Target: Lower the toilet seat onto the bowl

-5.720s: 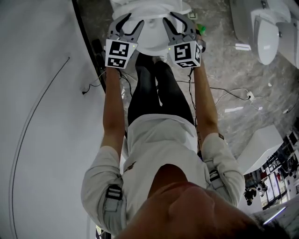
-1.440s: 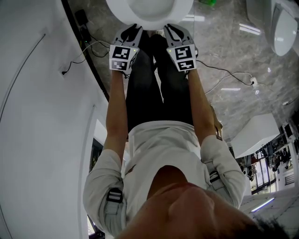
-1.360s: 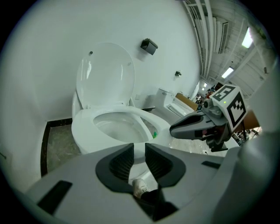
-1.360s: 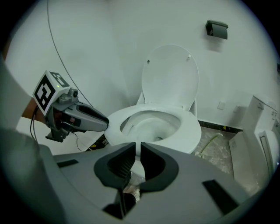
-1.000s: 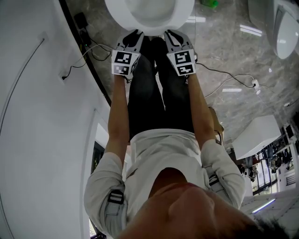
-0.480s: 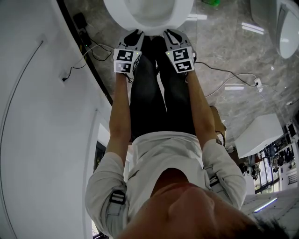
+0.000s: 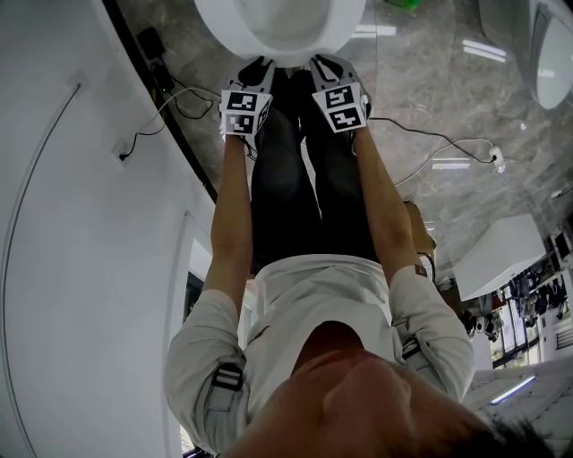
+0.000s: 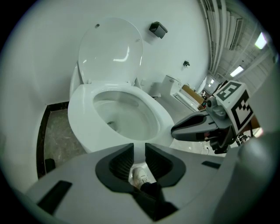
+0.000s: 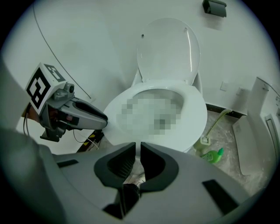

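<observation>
The white toilet seat (image 8: 81, 109) lies flat on the bowl, seen also as the seat (image 9: 194, 118) in the right gripper view and as the seat (image 7: 215, 22) at the top of the head view. The lid (image 8: 109, 48) stands upright against the wall. My left gripper (image 7: 260, 64) and right gripper (image 7: 320, 63) hang side by side just in front of the bowl's front edge, apart from it. The left gripper (image 8: 139, 151) has a small gap between its jaws. The right gripper (image 9: 138, 148) shows only a narrow slit. Neither holds anything.
A green bottle (image 9: 213, 155) lies on the stone floor right of the bowl. Cables (image 7: 179, 98) trail along the white wall at the left. Another white fixture (image 7: 546, 45) stands at the far right. The person's dark-trousered legs (image 7: 304, 179) are directly under both grippers.
Both grippers have sunk from the bowl's rim to below its front edge. Their jaws stand much narrower than several seconds ago. The seat has stayed flat on the bowl.
</observation>
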The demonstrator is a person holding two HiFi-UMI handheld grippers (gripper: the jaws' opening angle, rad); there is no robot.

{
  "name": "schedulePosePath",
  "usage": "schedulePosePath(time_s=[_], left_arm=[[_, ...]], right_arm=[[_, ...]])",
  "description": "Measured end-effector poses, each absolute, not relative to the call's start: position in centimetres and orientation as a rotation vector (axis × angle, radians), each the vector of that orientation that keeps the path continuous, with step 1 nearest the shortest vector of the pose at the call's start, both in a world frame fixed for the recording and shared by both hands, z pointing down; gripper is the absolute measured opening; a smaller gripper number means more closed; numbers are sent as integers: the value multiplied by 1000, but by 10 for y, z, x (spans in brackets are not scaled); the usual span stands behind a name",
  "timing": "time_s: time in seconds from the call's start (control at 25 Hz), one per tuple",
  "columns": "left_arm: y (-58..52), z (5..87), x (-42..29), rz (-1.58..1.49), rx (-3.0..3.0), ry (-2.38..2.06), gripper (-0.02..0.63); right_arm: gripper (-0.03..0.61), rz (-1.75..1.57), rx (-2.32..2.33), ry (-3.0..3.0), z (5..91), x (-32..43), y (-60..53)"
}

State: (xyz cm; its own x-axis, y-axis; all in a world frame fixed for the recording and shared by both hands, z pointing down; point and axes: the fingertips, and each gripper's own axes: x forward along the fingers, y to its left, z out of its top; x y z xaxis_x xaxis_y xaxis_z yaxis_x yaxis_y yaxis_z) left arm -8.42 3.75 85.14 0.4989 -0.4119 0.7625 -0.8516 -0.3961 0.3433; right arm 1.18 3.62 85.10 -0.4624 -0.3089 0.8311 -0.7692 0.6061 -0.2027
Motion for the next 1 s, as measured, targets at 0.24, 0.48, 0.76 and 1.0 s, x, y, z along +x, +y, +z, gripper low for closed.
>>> schedulePosePath(time_s=[0.24,0.48,0.76,1.0], left_arm=[[34,853,-79,744,1995,-1035,92],[25,826,-66,687,2013,-1037,92],[2,760,-58,620,2097,-1062,91],[-35,690,-58,580,2196,-1101,61]], right_arm=[[49,755,854,-2029,855,11,37],[49,758,917,-2056,818,15,29],[43,699,1026,-2161,741,15,-5],[29,632,1122,-2265,666,16,-45]])
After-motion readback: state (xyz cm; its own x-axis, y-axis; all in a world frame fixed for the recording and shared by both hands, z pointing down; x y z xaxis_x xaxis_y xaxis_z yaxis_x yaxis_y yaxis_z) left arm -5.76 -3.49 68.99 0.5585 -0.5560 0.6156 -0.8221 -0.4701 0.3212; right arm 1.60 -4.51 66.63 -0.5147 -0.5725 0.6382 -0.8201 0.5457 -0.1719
